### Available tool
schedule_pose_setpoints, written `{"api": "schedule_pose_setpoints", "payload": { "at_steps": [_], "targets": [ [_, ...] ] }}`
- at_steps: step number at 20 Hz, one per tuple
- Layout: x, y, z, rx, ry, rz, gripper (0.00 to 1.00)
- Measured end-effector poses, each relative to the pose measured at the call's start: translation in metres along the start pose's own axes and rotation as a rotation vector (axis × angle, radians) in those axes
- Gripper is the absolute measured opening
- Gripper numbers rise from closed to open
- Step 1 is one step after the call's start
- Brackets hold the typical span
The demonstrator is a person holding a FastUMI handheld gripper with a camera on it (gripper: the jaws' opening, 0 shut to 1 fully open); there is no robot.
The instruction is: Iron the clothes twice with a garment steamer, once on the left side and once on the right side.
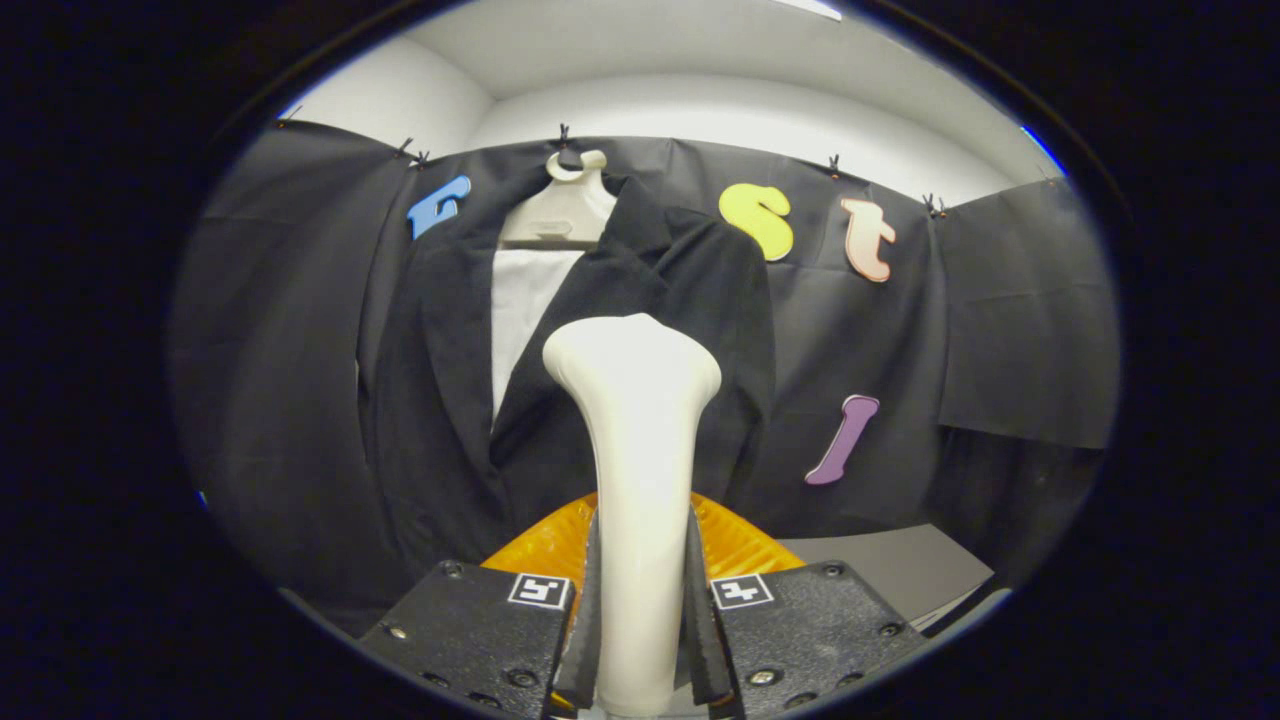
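Observation:
My gripper (640, 610) is shut on the white garment steamer (635, 420), both black fingers pressing its narrow handle. The steamer stands upright between the fingers, and its wide head reaches up in front of the garment. A black jacket (440, 380) with a white panel (525, 300) at its open front hangs on a pale hanger (565, 215) against the booth wall, beyond the fingers. The steamer head lies over the jacket's right front, by the lapel; whether it touches the cloth I cannot tell.
An orange ribbed object (735, 545) sits just behind the steamer's handle, low between the fingers. A grey surface (900, 570) shows low on the right below the black cloth. White walls and ceiling rise above the cloth.

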State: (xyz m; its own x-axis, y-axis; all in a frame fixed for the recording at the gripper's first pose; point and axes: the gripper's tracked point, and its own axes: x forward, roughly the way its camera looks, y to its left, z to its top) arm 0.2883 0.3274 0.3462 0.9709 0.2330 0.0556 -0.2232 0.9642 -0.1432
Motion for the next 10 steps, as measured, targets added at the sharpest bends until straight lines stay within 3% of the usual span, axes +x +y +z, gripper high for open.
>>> {"api": "schedule_pose_setpoints", "payload": {
  "at_steps": [10],
  "targets": [
    [0.003,0.015,-0.085,-0.026,0.129,0.024,0.38]
  ]
}}
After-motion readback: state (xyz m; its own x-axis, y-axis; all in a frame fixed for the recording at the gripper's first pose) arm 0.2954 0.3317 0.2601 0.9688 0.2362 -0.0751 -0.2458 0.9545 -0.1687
